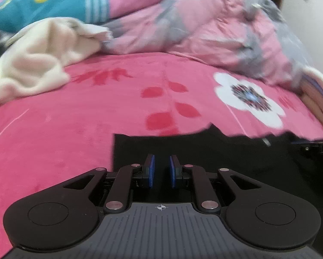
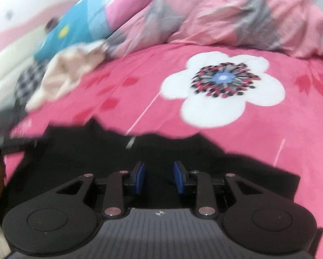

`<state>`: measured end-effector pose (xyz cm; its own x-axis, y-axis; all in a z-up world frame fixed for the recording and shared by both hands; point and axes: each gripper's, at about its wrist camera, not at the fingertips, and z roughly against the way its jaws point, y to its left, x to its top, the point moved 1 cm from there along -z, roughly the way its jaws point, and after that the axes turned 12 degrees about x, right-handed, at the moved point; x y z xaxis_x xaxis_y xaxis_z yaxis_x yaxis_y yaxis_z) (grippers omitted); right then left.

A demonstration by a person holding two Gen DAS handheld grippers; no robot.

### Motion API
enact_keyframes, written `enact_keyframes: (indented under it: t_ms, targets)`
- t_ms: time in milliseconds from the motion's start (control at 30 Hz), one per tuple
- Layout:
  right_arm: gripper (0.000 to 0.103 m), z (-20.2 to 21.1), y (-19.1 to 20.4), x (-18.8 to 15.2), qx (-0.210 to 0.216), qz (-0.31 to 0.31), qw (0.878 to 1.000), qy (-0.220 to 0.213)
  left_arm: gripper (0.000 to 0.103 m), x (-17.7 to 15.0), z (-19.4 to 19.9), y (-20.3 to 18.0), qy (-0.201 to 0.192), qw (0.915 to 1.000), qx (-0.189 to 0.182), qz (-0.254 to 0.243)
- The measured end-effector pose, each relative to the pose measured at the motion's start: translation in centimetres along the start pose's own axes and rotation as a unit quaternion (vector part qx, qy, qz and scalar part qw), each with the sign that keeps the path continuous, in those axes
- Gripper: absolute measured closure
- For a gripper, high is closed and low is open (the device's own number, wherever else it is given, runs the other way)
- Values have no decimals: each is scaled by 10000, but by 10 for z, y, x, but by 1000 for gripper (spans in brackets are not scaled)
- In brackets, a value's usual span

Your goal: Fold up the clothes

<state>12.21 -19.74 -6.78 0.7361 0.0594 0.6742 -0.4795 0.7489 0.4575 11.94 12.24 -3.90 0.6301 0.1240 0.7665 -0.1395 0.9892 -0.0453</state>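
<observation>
No brand, label or readable writing shows in either view; the only mark is a small white crosshair printed on each gripper's ribbed grey body. The left gripper [image 1: 160,163] has its blue pads [image 1: 152,170] parted by a narrow gap with nothing visibly between them, so it reads as released, hanging over the near left part of a black garment [image 1: 204,151]. Whether the fingertips touch the cloth cannot be told, since the black fingers merge with the black fabric. The right gripper [image 2: 159,170] is spread somewhat wider, its blue pads [image 2: 178,177] likewise clear of anything, released over the same garment [image 2: 96,151]. The garment lies spread on a pink bedsheet [image 1: 53,129] at the near edge of the bed, its far edge ragged against the pink, with a small pale fleck [image 2: 130,143] on it, too blurred to identify. The sheet carries a large white flower print [image 2: 221,88] with a dark dotted centre, and red leaf shapes. Beyond it lies a bunched pink and grey quilt [image 1: 204,28], a cream cloth [image 1: 36,58] crumpled at the left, and a teal item [image 1: 53,2] with a yellow dot behind that. In the right view a dark blurred object [image 2: 10,144] crosses the left edge, beside the garment.
</observation>
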Motion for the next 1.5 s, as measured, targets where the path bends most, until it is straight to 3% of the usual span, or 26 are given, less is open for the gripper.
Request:
enact_keyframes:
  t_ms: [100, 300, 367, 433, 633, 767, 967, 1200, 1500]
  targets:
    - [72, 22, -22, 10, -122, -476, 9978, -454, 89, 5, 2, 13, -2, 9993, -21, 370]
    - [67, 145, -67, 11, -897, -1051, 9765, -1655, 88, 6, 14, 38, -11, 9963, -40, 863]
    - [62, 185, -80, 1, -1089, -1264, 9678, -1885, 88, 5, 17, 47, 55, 9937, -71, 1116]
    - [58, 201, -88, -14, -1066, -1400, 9670, -1843, 87, 1, 21, 55, 113, 9906, -76, 1363]
    - [58, 174, -92, -38, -774, -1244, 9826, -1145, 84, -9, 37, 66, 318, 9838, -16, 1767]
    - [58, 152, -91, -36, -793, -975, 9872, -977, 72, -13, 50, 69, 317, 9865, 123, 1604]
    - [52, 149, -101, -36, -656, -1206, 9856, -985, 70, -20, 51, 86, 567, 9842, 77, 1675]
    - [52, 147, -114, -36, -494, -1599, 9803, -1052, 70, -18, 17, 95, 696, 9791, -480, 1849]
    - [52, 144, -118, -32, -567, -1796, 9766, -1038, 71, -14, 6, 89, 415, 9883, -743, 1266]
